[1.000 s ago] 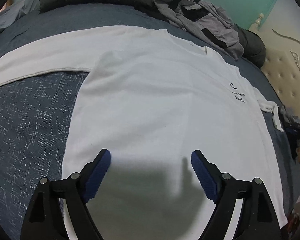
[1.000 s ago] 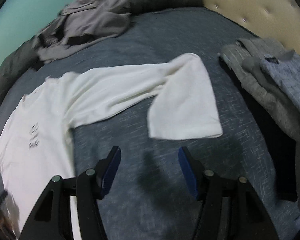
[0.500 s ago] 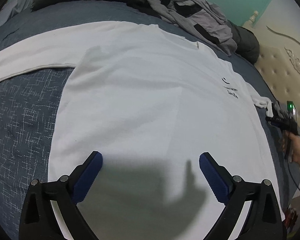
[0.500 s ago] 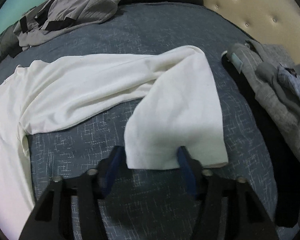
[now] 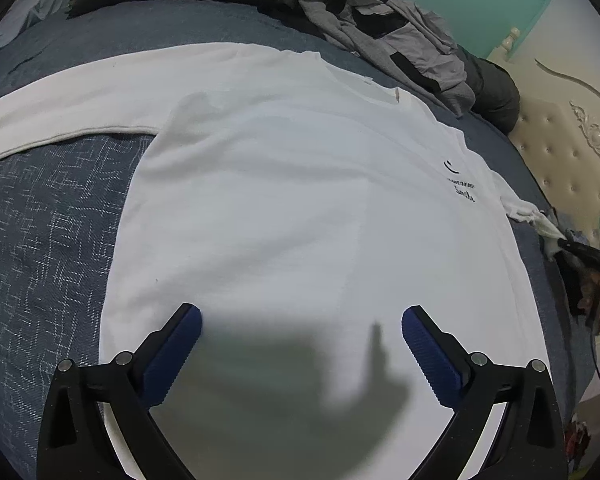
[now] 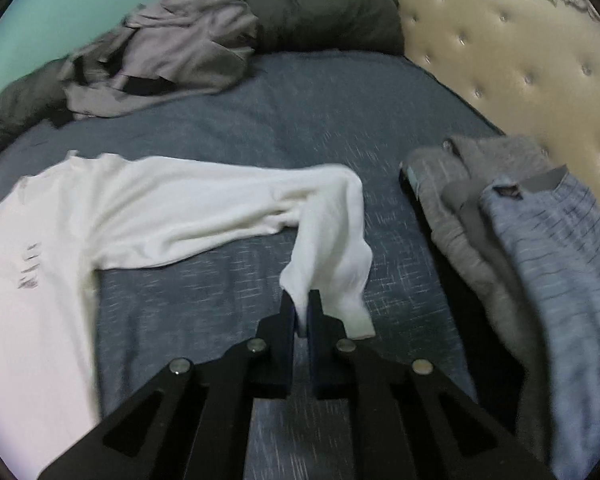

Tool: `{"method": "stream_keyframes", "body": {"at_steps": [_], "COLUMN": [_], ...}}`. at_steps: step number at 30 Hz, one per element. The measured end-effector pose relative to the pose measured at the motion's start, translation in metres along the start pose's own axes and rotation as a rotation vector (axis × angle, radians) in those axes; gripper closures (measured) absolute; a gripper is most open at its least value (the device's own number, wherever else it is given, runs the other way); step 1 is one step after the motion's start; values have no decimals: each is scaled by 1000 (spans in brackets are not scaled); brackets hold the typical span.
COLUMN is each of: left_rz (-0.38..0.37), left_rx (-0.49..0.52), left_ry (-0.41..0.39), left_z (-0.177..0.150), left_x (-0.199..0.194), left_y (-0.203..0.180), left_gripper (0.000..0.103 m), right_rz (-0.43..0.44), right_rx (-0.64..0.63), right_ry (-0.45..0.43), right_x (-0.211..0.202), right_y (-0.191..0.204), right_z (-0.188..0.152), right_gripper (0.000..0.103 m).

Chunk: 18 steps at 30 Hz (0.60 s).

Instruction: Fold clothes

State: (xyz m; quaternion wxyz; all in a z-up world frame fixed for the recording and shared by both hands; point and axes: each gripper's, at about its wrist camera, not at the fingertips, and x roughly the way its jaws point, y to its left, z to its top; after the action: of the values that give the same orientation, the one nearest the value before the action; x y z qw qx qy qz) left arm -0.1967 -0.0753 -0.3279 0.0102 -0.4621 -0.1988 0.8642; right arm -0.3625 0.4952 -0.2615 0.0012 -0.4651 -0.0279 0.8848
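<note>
We are pinching the cuff of the soft, limp white long-sleeved cotton shirt (image 6: pixel 148 208) spread on the blue bed (image 6: pixel 300 120) in the closed right gripper (image 6: pixel 300 312), while our left gripper (image 5: pixel 300 334) is hovering wide open and empty.

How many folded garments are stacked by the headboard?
2, as far as shows: a gray garment lying nearer the white shirt, and a blue striped one overlapping it on the headboard side. More may be hidden underneath.
</note>
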Motion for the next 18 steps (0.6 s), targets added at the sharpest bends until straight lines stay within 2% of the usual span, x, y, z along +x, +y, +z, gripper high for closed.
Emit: {"method": "stream_keyframes", "body": {"at_steps": [5,10,12,14,15,18], "left_rz": [-4,-16,-17,-19,-23,-28], "left_rx": [2,-2,1,2,-2,-4], "left_ry": [-7,-24,-30,-35,-36,-36], "left_z": [1,0,1,3,3,4], "left_x": [-3,-7,-8,-9,-9,-9], "left_y": [-2,-4,-5,-5,-4,-4], "left_gripper": [0,0,0,0,0,0], "right_rz": [88,152,185,228,244,184], "right_rx": [-81,-22,26,66,88,115], "right_ry": [88,101,91,44,17,-51], "right_x": [-4,1,-1,-12,-18,-29], "right_y": [11,11,8,4,1,-6], "right_z": [-31,-52,-58,-57,-58,-56], "right_gripper": [98,93,77,66,64,56]}}
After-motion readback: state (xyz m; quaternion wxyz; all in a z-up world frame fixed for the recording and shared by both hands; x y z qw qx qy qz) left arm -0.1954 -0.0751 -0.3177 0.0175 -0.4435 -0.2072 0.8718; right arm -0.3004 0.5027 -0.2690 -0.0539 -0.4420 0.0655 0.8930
